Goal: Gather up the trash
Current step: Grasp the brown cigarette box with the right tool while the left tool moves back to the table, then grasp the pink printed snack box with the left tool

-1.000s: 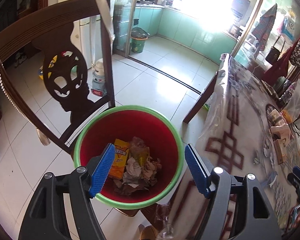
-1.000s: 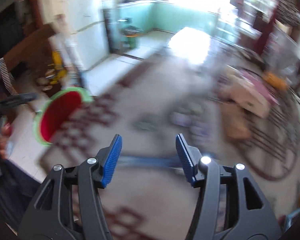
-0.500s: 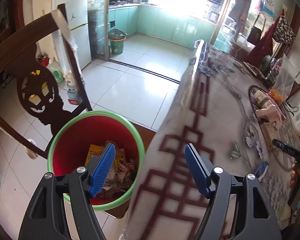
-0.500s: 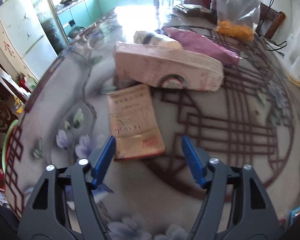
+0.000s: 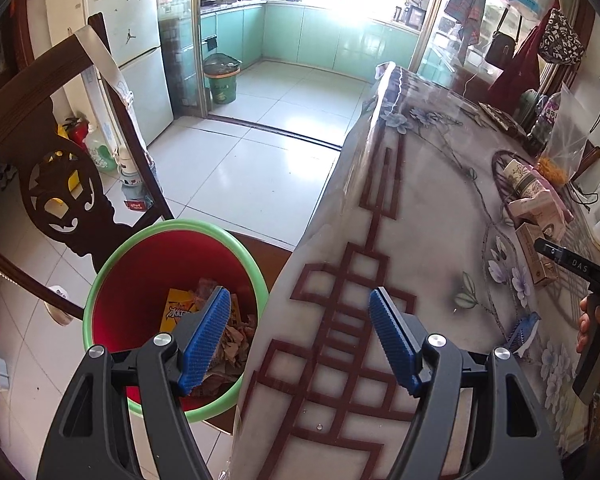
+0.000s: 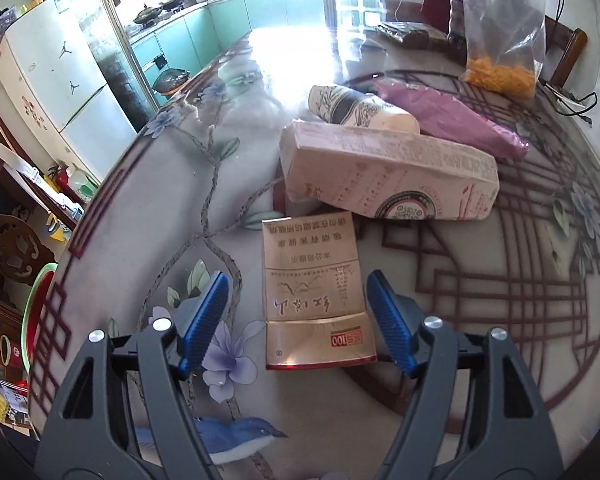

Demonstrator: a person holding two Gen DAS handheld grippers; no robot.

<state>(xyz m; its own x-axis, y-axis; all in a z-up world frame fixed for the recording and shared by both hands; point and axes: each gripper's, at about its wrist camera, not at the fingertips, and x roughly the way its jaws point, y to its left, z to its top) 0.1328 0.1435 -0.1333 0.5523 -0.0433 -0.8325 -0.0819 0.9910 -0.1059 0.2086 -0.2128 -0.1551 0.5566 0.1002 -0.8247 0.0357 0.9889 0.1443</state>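
The left gripper [image 5: 300, 336] hangs released and empty, one pad over the red bin [image 5: 140, 280] with its green rim, the other over the edge of the surface [image 5: 420, 220]. The bin sits on a chair seat just beside that edge and already holds crumpled paper and a yellow wrapper.

The right gripper [image 6: 296, 320] is also released; its jaws have just been opening, and the flat cigarette pack [image 6: 314, 292] lies between them, touching neither pad. The pack's near end reaches a little past the fingertips toward the camera, its long side running away toward the pink carton [image 6: 388, 176].

The likely trouble, as I judge it: the pack is thin and lies flat on slick plastic sheeting, so pads closing too high would skate over its edges or push it sideways rather than pinch it. It also looks nearly as wide as the gap, leaving little room if the gripper comes down off-centre. The pink carton just beyond, with the paper cup [image 6: 360, 112] and the purple packet [image 6: 452, 124] behind it, could be nudged if the gripper slides forward.
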